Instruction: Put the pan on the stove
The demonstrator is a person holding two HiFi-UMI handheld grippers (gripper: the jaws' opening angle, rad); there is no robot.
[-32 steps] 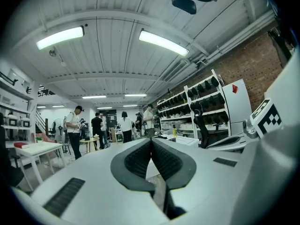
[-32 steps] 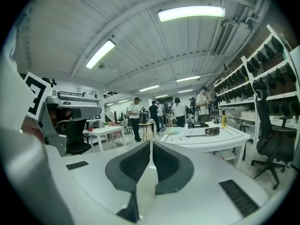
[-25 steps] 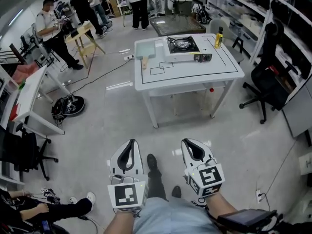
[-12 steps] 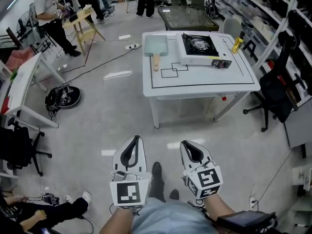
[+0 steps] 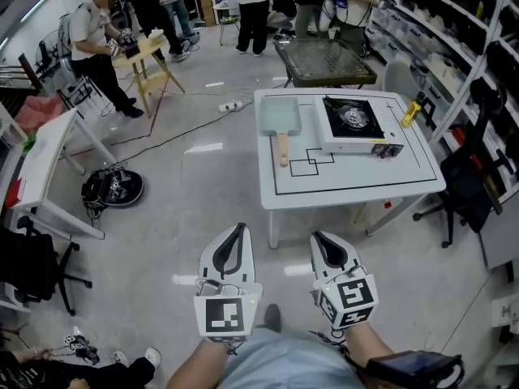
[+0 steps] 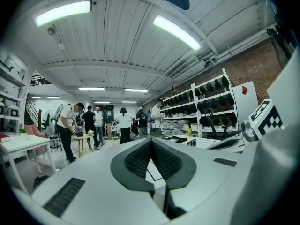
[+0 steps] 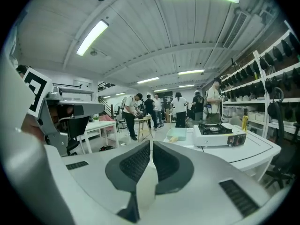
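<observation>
The pan [image 5: 280, 117], a pale green rectangular one with a wooden handle [image 5: 282, 148], lies flat on the white bench [image 5: 357, 183] at the bench's 10 o'clock corner. Its handle points back toward 6 o'clock, and the portable stove [image 5: 354, 121] sits just beside it at 3 o'clock with its burner bare. A yellow bottle [image 5: 411, 113] stands past the stove at the bench's far right edge. Both claws hang over the floor well short of the bench, which lies toward 12 to 1 o'clock from them. The left claw [image 5: 239, 228] is pressed together with nothing between its jaws, and the right claw [image 5: 317, 237] is likewise closed up and empty. Nothing has yet been done to the pan. It looks rigid and probably fairly light, though most of its weight likely sits in the metal body, so it may droop or twist when held far out on the handle. The handle is the clear place to take hold: the wood should give the pads friction, and a pinch close to where it meets the body would likely keep the pan level. The right claw, nearer the stove side, would first need to spread.
</observation>
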